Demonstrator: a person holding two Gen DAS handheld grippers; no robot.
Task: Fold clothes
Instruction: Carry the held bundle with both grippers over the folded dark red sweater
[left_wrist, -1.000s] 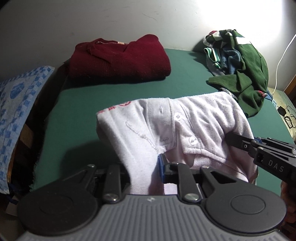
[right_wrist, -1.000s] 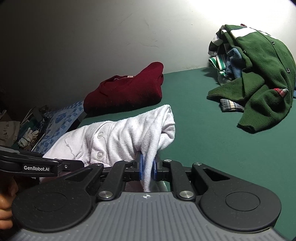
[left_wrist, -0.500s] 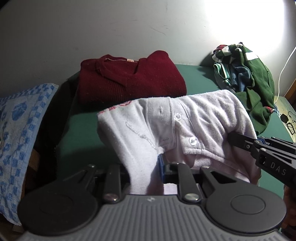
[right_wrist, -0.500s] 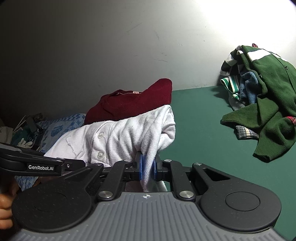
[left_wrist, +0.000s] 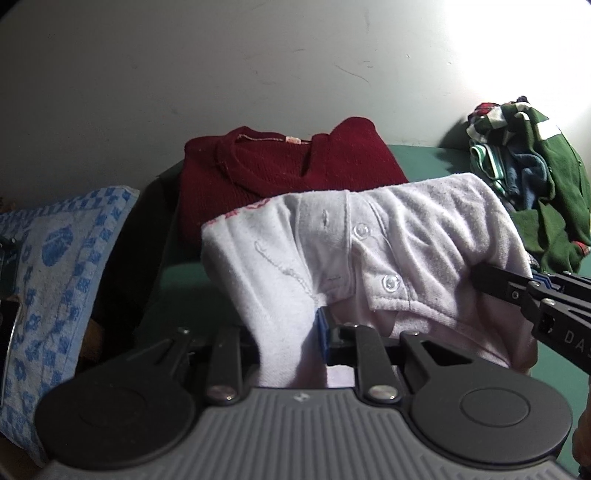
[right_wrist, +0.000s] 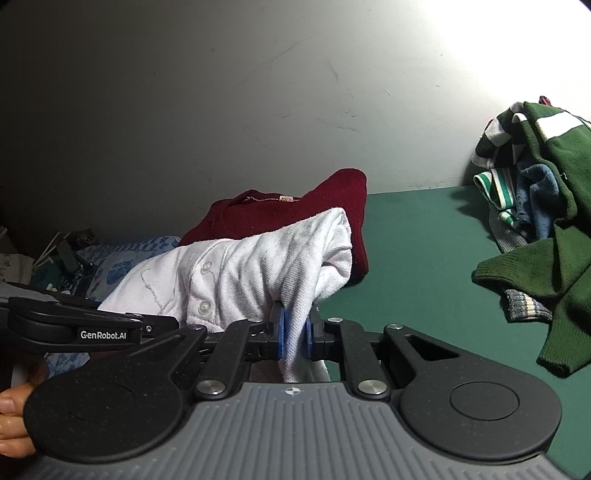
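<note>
Left gripper (left_wrist: 291, 332): clenched on a bunched fold of the white shirt (left_wrist: 369, 266); one blue pad shows on the right of the cloth, the other is hidden under it.
Right gripper (right_wrist: 294, 338): clenched on the other end of the same shirt, the cloth pinched between both blue pads and a tail of it hanging below them.
White shirt: held up off the green table (right_wrist: 413, 266) between the two grippers, folded into a thick bundle, its button placket and two clear buttons facing the cameras; red lettering shows along its upper left edge in the left wrist view.
Red sweater (left_wrist: 288, 177): folded flat on the table against the wall (left_wrist: 221, 74), right behind the held shirt.
Pile of clothes (right_wrist: 546, 206): unfolded heap at the far right of the table, a green cardigan on top with striped and blue pieces under it, well apart from the shirt.
Blue towel (left_wrist: 55, 280): blue and white checked, lying beyond the table's left edge.
Hand (right_wrist: 14, 417): fingers show at the lower left of the right wrist view, behind the left gripper's body.
</note>
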